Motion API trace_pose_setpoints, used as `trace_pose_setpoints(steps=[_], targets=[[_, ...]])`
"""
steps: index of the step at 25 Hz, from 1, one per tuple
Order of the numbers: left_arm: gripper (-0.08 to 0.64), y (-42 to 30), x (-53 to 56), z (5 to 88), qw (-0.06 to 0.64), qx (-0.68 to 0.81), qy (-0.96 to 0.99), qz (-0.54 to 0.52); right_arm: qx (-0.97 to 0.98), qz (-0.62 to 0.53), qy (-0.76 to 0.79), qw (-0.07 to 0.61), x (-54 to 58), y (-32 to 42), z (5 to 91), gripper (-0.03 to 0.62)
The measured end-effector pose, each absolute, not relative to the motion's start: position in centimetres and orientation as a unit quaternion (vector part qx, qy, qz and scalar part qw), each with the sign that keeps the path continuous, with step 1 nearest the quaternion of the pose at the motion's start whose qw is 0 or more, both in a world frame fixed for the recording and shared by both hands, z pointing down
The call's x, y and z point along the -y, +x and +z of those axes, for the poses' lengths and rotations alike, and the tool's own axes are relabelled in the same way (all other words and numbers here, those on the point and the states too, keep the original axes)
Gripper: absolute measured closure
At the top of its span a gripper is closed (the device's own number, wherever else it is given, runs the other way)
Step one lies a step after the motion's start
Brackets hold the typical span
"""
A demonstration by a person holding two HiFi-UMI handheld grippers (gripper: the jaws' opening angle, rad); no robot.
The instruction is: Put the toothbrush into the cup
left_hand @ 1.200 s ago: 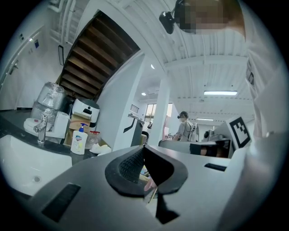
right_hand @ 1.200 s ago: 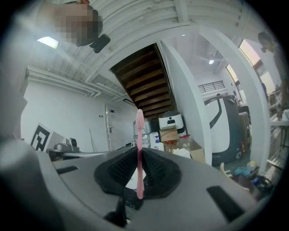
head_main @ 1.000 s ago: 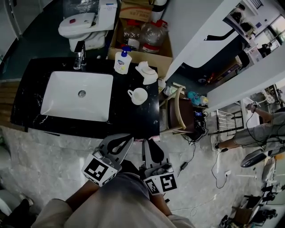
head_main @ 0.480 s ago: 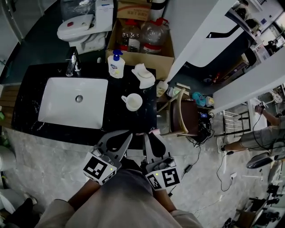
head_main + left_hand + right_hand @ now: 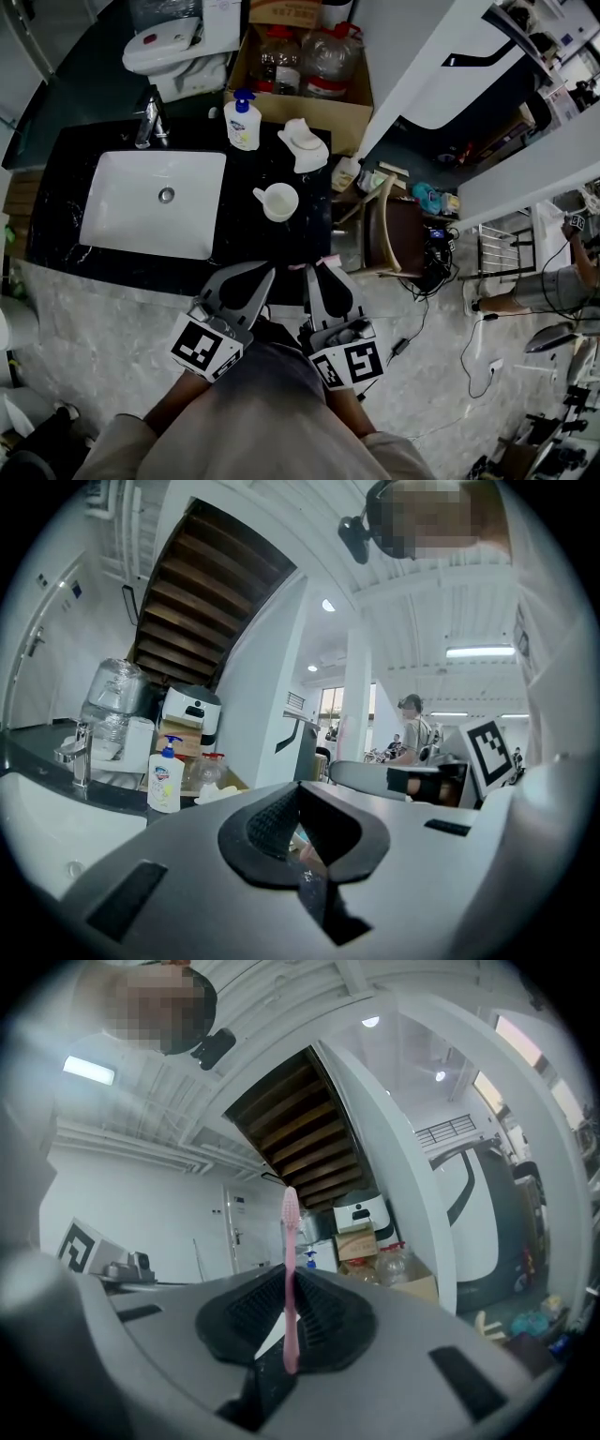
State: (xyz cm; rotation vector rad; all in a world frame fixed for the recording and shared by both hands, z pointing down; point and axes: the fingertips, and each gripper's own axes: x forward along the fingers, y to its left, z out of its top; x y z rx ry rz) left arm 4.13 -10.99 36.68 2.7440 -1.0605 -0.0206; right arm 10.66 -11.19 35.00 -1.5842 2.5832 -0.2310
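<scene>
A white cup (image 5: pixel 279 202) with a handle stands on the black counter (image 5: pixel 272 248), right of the sink (image 5: pixel 155 202). My right gripper (image 5: pixel 315 272) is at the counter's front edge, shut on a pink toothbrush (image 5: pixel 290 1260). In the right gripper view the toothbrush stands upright between the pads, bristle end up. My left gripper (image 5: pixel 265 274) is just left of the right one. Its jaws are together with nothing between them, as the left gripper (image 5: pixel 305 841) view also shows. Both grippers are short of the cup, on its near side.
A soap bottle (image 5: pixel 242 122) and a white soap dish (image 5: pixel 305 148) stand at the counter's back, and a tap (image 5: pixel 148 117) is behind the sink. A cardboard box with water jugs (image 5: pixel 305 61) sits beyond. A wooden chair (image 5: pixel 389 234) stands right of the counter.
Both grippers have edged forward to the counter's front edge, and the head view has shifted slightly. The toothbrush stays in the right gripper.
</scene>
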Motion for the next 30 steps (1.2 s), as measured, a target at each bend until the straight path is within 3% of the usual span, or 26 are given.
trace_pose_setpoints(steps=[18, 30], targets=[[0.549, 5.0, 14.4, 36.2, 0.072, 0.358, 0.931, -0.001, -0.855, -0.059, -0.514, 0.041, 15.6, 10.5, 35.0, 0.554], [0.549, 3.9, 18.4, 36.8, 0.096, 0.368, 0.925, -0.007, -0.857, -0.064, -0.510, 0.036, 19.9, 9.6, 35.1, 0.554]])
